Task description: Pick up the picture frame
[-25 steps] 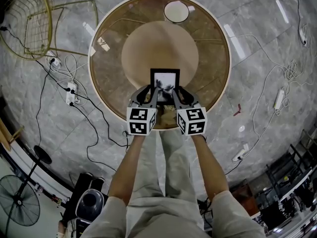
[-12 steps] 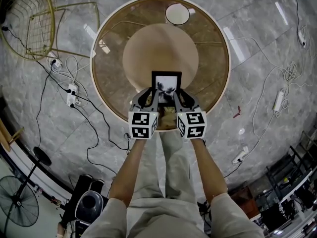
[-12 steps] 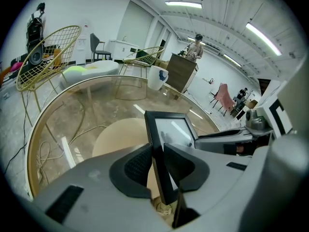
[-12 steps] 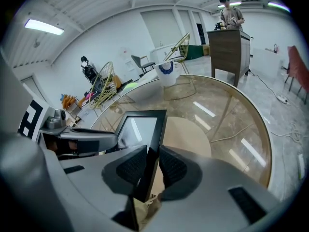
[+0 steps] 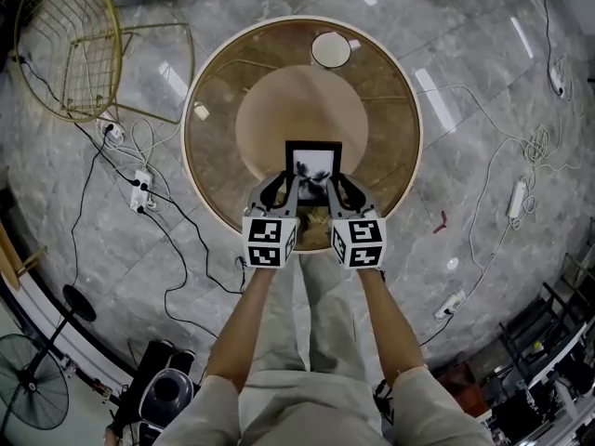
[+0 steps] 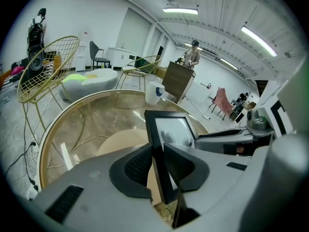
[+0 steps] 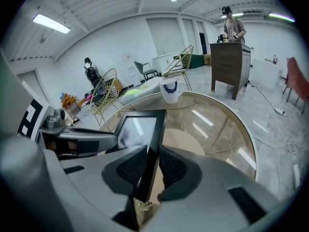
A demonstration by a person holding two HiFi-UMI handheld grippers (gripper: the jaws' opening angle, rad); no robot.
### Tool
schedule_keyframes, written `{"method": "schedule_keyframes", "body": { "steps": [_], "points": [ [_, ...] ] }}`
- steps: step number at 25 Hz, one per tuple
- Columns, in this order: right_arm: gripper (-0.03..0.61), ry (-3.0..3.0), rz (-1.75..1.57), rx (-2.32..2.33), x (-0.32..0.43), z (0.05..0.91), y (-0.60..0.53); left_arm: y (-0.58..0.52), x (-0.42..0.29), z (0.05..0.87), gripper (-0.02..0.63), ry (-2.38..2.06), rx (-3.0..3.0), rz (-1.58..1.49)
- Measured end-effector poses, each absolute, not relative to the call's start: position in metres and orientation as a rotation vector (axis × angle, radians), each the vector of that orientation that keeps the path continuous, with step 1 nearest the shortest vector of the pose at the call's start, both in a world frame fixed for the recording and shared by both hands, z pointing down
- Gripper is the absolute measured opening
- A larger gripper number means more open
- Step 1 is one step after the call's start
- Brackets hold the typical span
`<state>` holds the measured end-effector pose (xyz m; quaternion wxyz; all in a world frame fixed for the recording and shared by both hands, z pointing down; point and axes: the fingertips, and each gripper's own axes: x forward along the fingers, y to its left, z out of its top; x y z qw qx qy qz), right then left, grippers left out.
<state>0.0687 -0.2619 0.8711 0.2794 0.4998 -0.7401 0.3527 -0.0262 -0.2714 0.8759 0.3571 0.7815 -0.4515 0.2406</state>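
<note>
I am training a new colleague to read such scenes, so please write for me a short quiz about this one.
1. What do the left gripper and the right gripper hold? A) a book B) the picture frame C) a plate
2. True or false: the picture frame lies flat on the glass table.
3. Which white thing stands near the table's far edge?
Key: 1 B, one side edge each; the left gripper's jaws have just been closing on it. 2 false, it is held upright. 3 the cup.
</note>
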Motion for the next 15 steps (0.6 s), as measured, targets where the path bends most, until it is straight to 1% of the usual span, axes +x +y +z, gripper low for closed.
{"method": "schedule_keyframes", "body": {
  "steps": [15],
  "points": [
    [0.08, -2.072, 0.773, 1.416, 0.064, 0.778, -0.302, -0.31, -0.031, 0.787, 0.08, -1.24, 2.114, 0.508]
  ]
}}
